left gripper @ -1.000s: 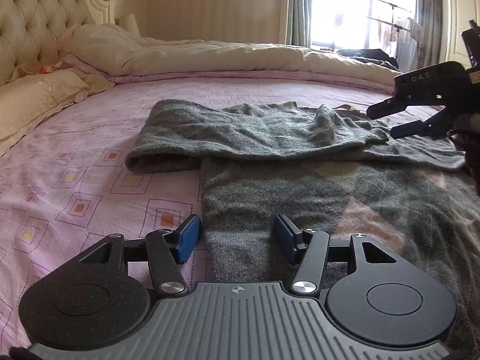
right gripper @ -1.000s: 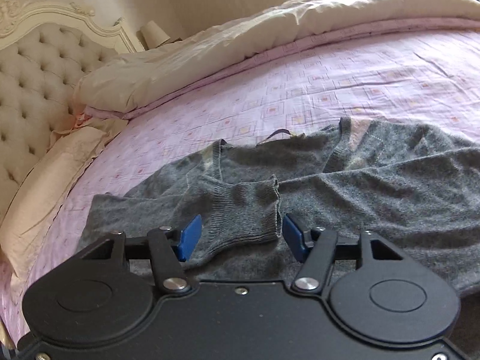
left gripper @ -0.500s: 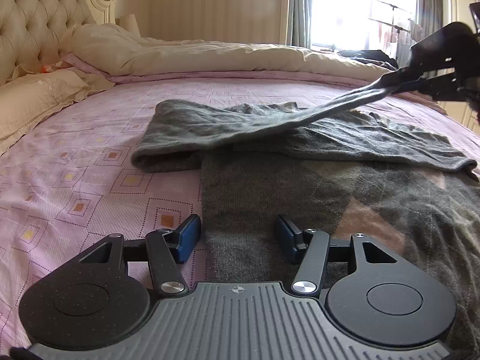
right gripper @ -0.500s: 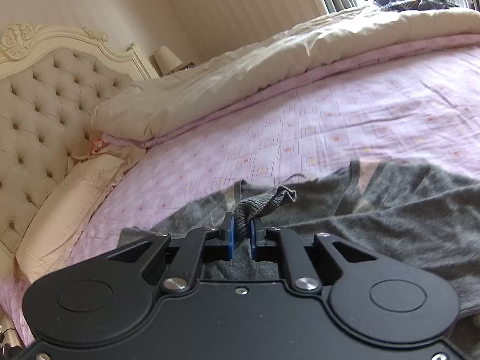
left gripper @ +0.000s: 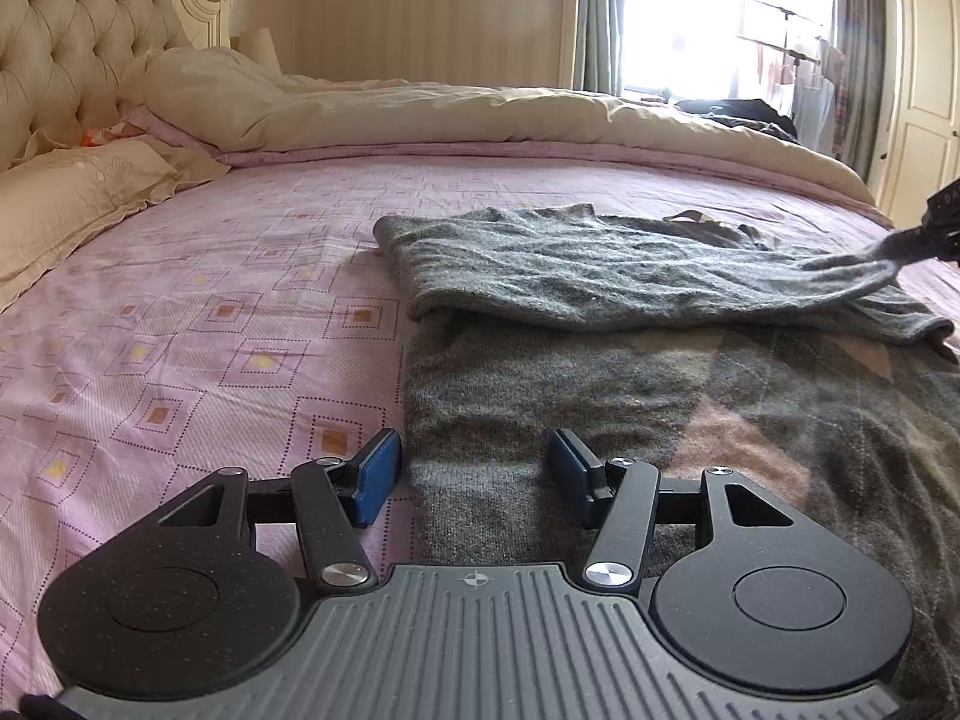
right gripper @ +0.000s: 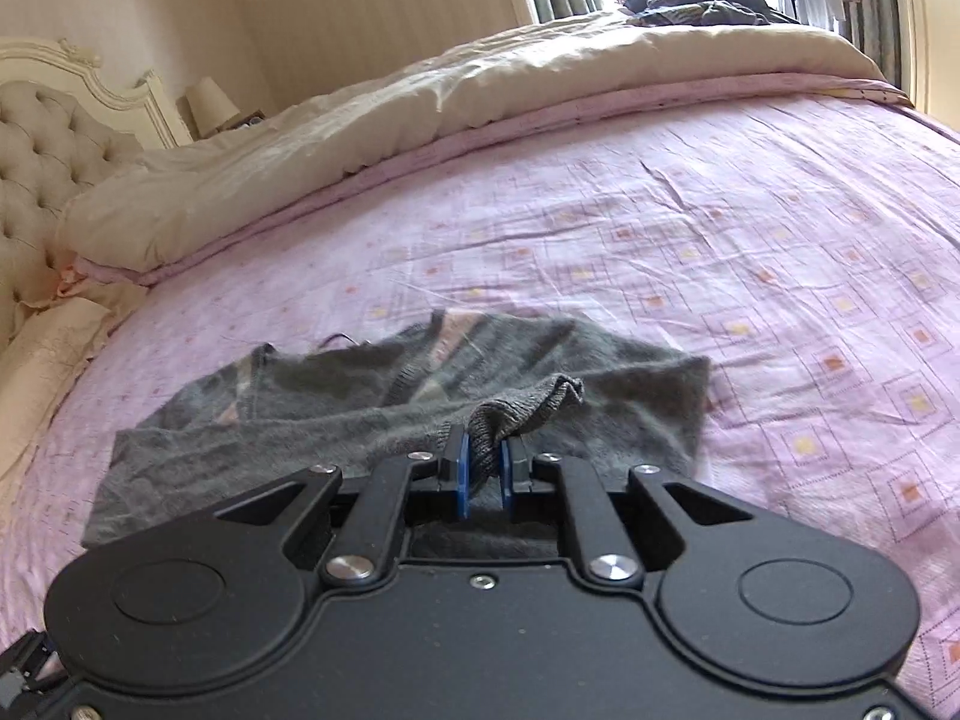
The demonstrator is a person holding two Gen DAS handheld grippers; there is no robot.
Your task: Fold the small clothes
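Observation:
A grey knit sweater (left gripper: 630,396) with pink diamond patches lies flat on the pink patterned bed sheet (left gripper: 198,324). One sleeve (left gripper: 600,276) is drawn across its upper part toward the right. My right gripper (right gripper: 483,465) is shut on that sleeve's ribbed cuff (right gripper: 534,399), and the same gripper (left gripper: 936,228) shows at the right edge of the left wrist view, holding the sleeve end just above the sweater. My left gripper (left gripper: 474,471) rests open over the sweater's lower left edge, its blue pads apart with fabric lying between them, not pinched.
A beige duvet (left gripper: 480,114) is bunched along the far side of the bed. Pillows (left gripper: 78,192) and a tufted headboard (left gripper: 72,42) stand at the left. Dark clothes (right gripper: 696,3) lie by the window at the far end.
My right gripper shut on the sleeve cuff, lifted it and carried it to the right across the sweater, stretching the sleeve out. The left gripper stayed where it was, still open.

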